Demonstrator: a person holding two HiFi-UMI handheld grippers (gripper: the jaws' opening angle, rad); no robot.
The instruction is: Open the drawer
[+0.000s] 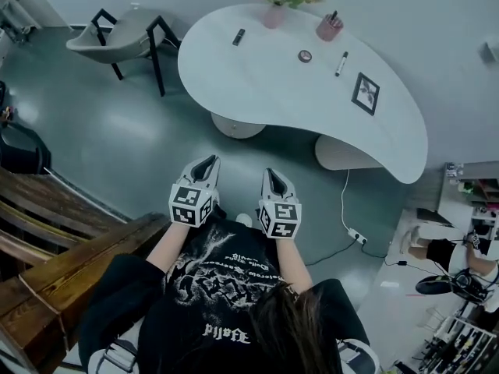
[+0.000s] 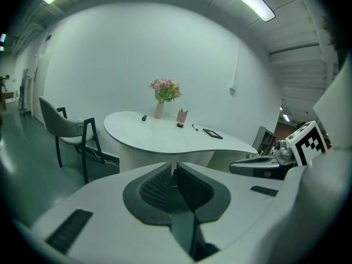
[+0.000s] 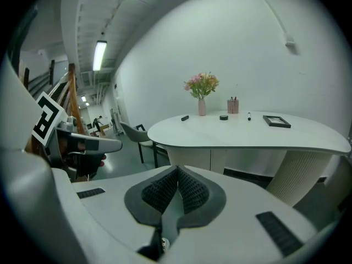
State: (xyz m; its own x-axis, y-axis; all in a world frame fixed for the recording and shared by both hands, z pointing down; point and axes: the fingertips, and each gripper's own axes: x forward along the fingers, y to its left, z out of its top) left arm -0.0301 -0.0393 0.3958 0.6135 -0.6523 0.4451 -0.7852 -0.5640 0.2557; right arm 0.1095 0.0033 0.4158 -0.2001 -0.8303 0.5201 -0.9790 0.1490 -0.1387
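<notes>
A: Any sign of the drawer yet?

B: None for certain. Best guess from the right gripper view: the white block [image 3: 192, 158] under the table [image 3: 247, 133], with an upright seam on its front. No handle to be made out from here

A: And the tools?

B: Left gripper [image 1: 205, 162] clenched, pads together, nothing between. Right gripper [image 1: 274, 176] likewise clamped on nothing. Both side by side, well short of the table, pointing toward it

A: Handling, once there?

B: Probably a stiff, rigid front, sliding straight out from under the table. Likely light to middling in weight, perhaps sticky at the start. Smooth white face, so slippery for pads pressed flat. Better to hunt for an edge, lip or gap at that seam, hook or pinch there, then pull level and straight away from the table

A: Risks?

B: Slipping off a handleless front, or tugging askew and jamming the slide. Worth sparing the vase [image 1: 274, 14], pen pot [image 1: 329, 26] and picture frame [image 1: 365, 92] on top of the table from any jolt
</notes>
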